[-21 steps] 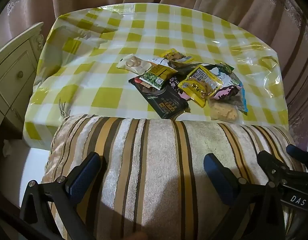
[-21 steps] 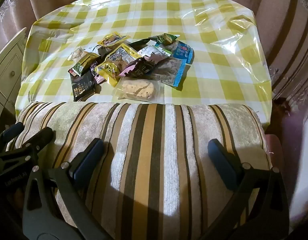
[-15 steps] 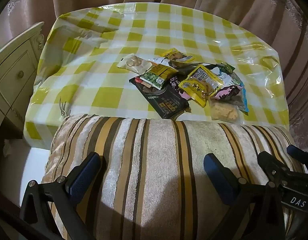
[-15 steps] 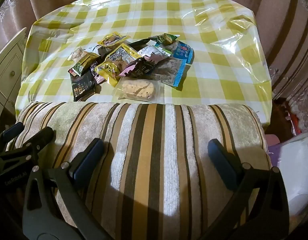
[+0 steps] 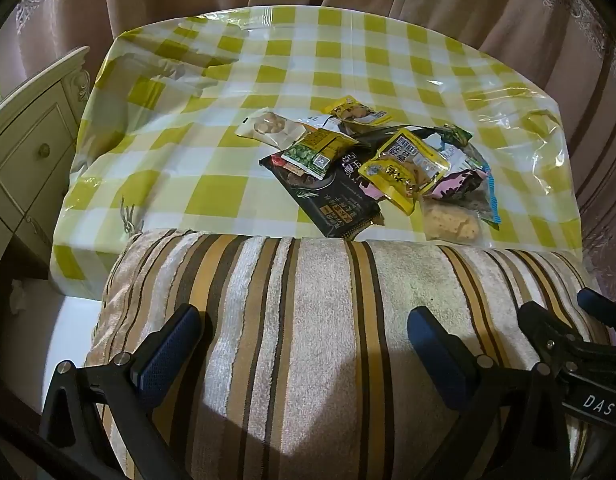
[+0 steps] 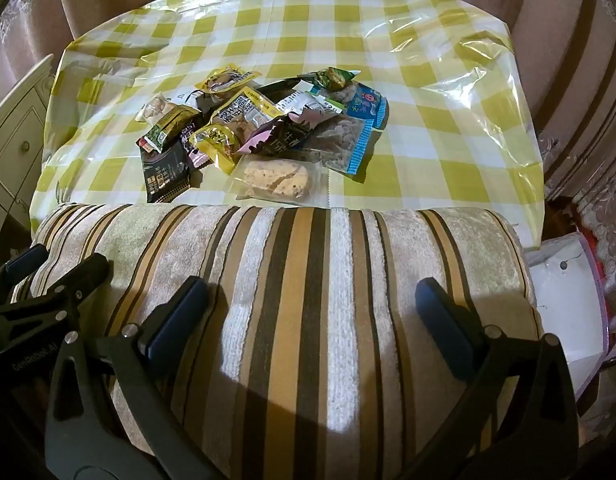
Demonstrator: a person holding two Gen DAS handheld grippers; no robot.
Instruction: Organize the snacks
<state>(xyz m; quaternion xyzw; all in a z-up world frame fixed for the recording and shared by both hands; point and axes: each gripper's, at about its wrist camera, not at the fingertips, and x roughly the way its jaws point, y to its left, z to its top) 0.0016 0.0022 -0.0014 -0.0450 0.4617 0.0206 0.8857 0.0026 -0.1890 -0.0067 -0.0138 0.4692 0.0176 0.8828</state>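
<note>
Left wrist view: the left tongs (image 5: 304, 334) hang fully spread and empty above a striped cushion (image 5: 308, 320), which lies between them and the table (image 5: 180, 160). The snack packets (image 5: 372, 164) lie heaped on the checked cloth; a cream cabinet (image 5: 28, 152) stands beside it.

Right wrist view: the right tongs (image 6: 312, 304), equally wide and empty, hover over the same cushion (image 6: 292, 280); the packets (image 6: 260, 128) lie beyond it, curtains (image 6: 568, 60) behind.

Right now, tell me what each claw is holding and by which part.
Nothing is held. The left claw and right claw both stand wide open above the striped cushion; the snack packets lie untouched on the checked tablecloth.
</note>
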